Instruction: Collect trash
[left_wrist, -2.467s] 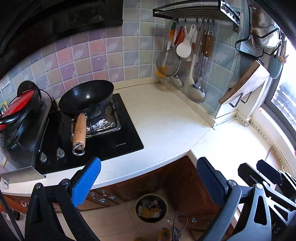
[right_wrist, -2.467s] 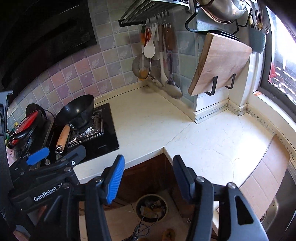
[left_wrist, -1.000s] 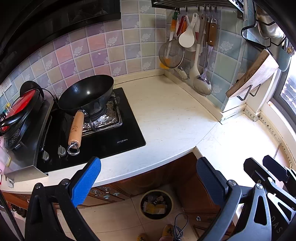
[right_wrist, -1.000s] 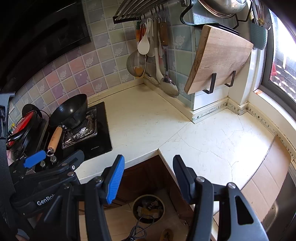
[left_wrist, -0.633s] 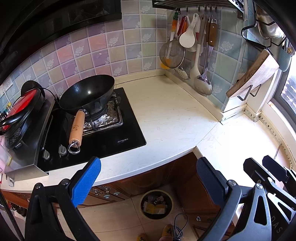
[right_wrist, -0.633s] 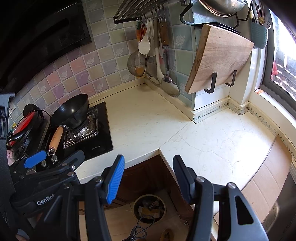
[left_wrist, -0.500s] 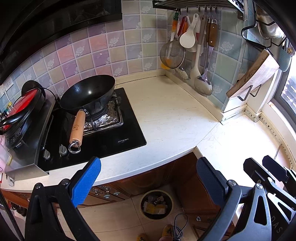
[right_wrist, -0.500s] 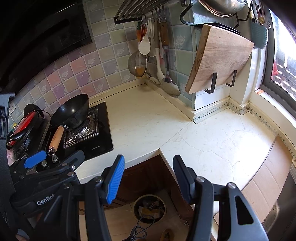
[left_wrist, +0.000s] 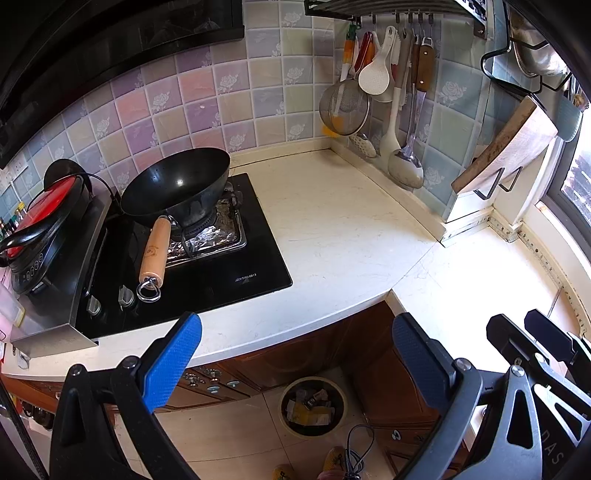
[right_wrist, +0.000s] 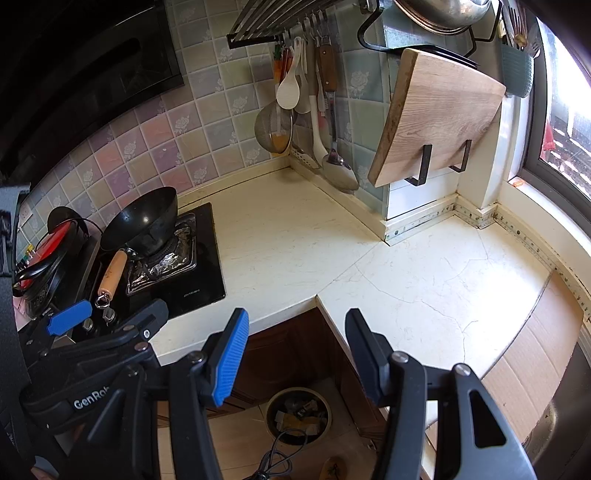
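Observation:
A round trash bin (left_wrist: 313, 406) with paper scraps inside stands on the floor below the counter corner; the right wrist view shows the same bin (right_wrist: 298, 411). My left gripper (left_wrist: 295, 347) hangs open above the counter's front edge, nothing between its blue-padded fingers. My right gripper (right_wrist: 293, 343) is also open and empty, over the inner counter corner. The left gripper (right_wrist: 70, 317) shows at the lower left of the right wrist view. No loose trash is visible on the pale countertop (left_wrist: 340, 229).
A black wok (left_wrist: 177, 184) with a wooden handle sits on the black hob (left_wrist: 207, 273). A red-lidded cooker (left_wrist: 40, 218) stands at the left. Utensils (left_wrist: 384, 110) hang on the tiled wall. A wooden cutting board (right_wrist: 439, 118) leans in a rack. A cable (right_wrist: 280, 458) lies on the floor.
Over the last second almost nothing has shifted; both grippers hold still and open. Since the oldest frames both views have risen and pulled back slightly from the counter.

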